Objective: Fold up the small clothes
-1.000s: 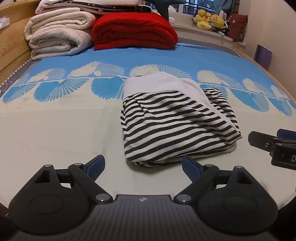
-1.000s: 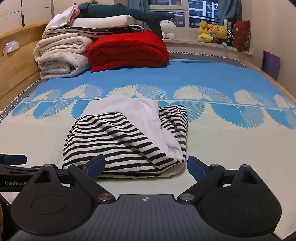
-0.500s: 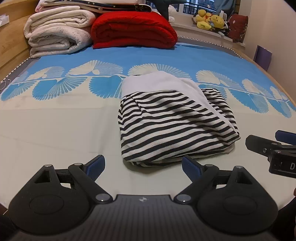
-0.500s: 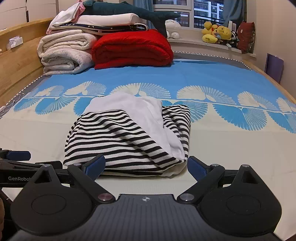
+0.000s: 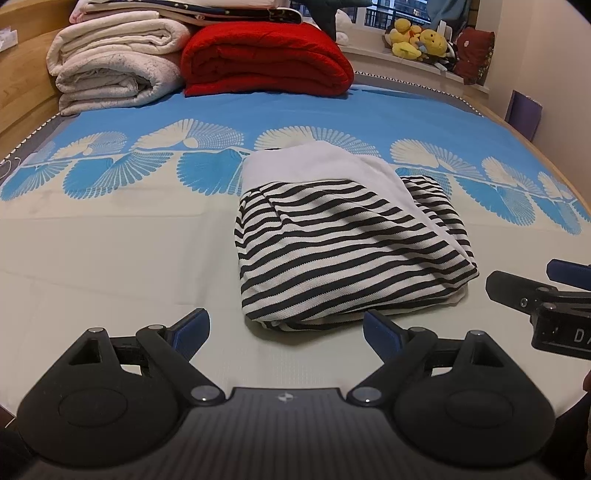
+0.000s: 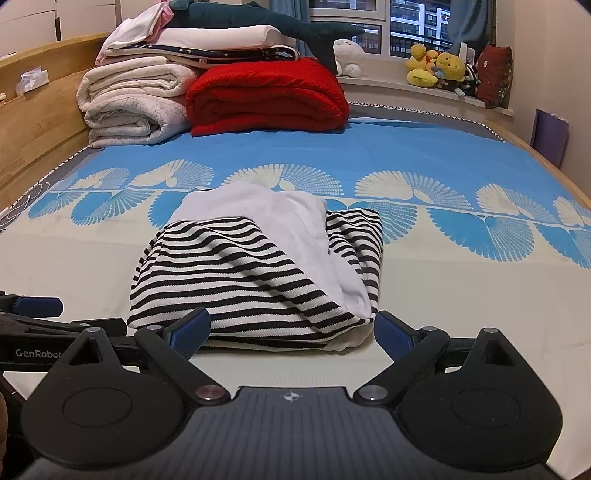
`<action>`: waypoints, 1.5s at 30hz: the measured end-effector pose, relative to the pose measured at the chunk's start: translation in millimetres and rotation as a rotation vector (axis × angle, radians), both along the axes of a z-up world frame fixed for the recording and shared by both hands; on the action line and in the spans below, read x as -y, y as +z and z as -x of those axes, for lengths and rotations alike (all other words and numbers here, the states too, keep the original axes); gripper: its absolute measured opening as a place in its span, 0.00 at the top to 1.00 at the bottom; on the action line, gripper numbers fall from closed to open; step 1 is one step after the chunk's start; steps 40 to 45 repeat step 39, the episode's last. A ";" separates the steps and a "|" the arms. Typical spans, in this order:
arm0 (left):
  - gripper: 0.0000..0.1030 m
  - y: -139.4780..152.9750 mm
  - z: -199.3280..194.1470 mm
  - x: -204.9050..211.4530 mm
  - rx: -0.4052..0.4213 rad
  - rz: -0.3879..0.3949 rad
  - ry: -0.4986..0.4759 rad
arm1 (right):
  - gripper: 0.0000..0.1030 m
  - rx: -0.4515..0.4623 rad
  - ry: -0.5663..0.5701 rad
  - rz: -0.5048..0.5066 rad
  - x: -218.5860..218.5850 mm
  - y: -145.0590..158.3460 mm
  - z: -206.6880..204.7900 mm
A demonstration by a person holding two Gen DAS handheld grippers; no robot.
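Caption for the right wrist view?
Open right gripper hovers before a folded striped garment on the bed.

Right gripper (image 5: 546,295) cut off at the left wrist view's right edge, its lettering only partly readable, left gripper (image 6: 33,314) clipped at the right wrist view's left edge, striped garment's (image 6: 255,273) near hem hidden behind a fingertip (image 6: 192,326), windowsill plush toys (image 6: 436,68) too small to identify

Red blanket (image 6: 267,96) beside cream blankets (image 6: 133,105), yellow plush toys (image 6: 436,68) on windowsill, possibly a shark plush (image 6: 266,22) above.
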State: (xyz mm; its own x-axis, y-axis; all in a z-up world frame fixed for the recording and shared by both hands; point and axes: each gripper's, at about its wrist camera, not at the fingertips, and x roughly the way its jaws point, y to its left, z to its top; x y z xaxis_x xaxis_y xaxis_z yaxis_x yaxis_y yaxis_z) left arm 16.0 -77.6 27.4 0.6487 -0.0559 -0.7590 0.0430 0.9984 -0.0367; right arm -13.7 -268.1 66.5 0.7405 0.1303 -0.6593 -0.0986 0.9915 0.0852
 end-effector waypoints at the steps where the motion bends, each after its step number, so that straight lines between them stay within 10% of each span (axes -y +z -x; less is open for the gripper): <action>1: 0.10 0.0 0.0 -0.2 0.001 0.000 -0.001 | 0.07 0.000 0.001 0.001 -0.2 -0.3 0.0; 45: 0.10 -3.9 -1.6 5.6 0.012 -0.010 -0.025 | 0.07 -0.009 0.024 0.006 2.9 -4.8 0.1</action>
